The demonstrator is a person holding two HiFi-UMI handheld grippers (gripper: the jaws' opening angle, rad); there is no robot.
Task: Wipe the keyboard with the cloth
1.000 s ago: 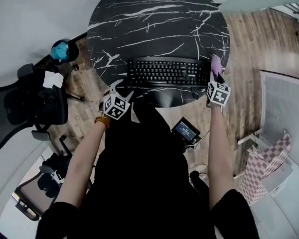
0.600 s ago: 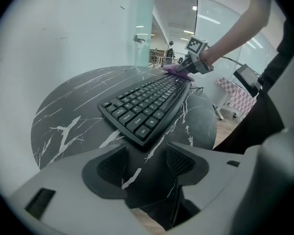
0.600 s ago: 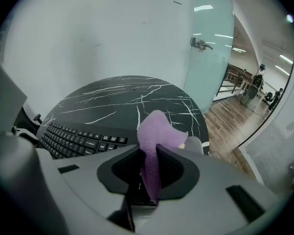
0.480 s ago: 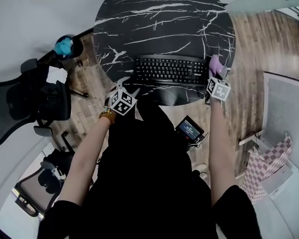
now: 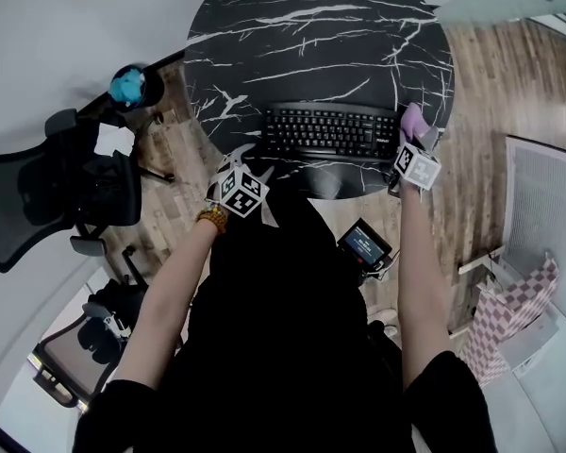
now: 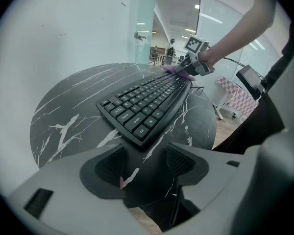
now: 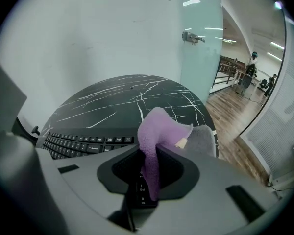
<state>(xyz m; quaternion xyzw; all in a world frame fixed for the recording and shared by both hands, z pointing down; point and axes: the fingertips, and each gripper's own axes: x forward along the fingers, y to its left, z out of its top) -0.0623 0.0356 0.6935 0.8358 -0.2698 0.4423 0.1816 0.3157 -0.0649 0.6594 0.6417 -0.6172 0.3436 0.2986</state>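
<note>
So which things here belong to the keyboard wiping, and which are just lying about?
Part of the job:
keyboard
purple cloth, clamped in the right gripper
left gripper, open and empty
black table under the keyboard

Just lying about:
office chair
small screen
blue object left of the table

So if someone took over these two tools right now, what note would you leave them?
Left tool: open, empty, over the near table edge by the keyboard's left end.
Right tool: shut on the purple cloth, at the keyboard's right end.
The keyboard lies on the round black table, near its front edge.
Done: cloth picked up and brought to the keyboard. How much has been wiped cannot be told.
Left: wipe the cloth across the keys.
</note>
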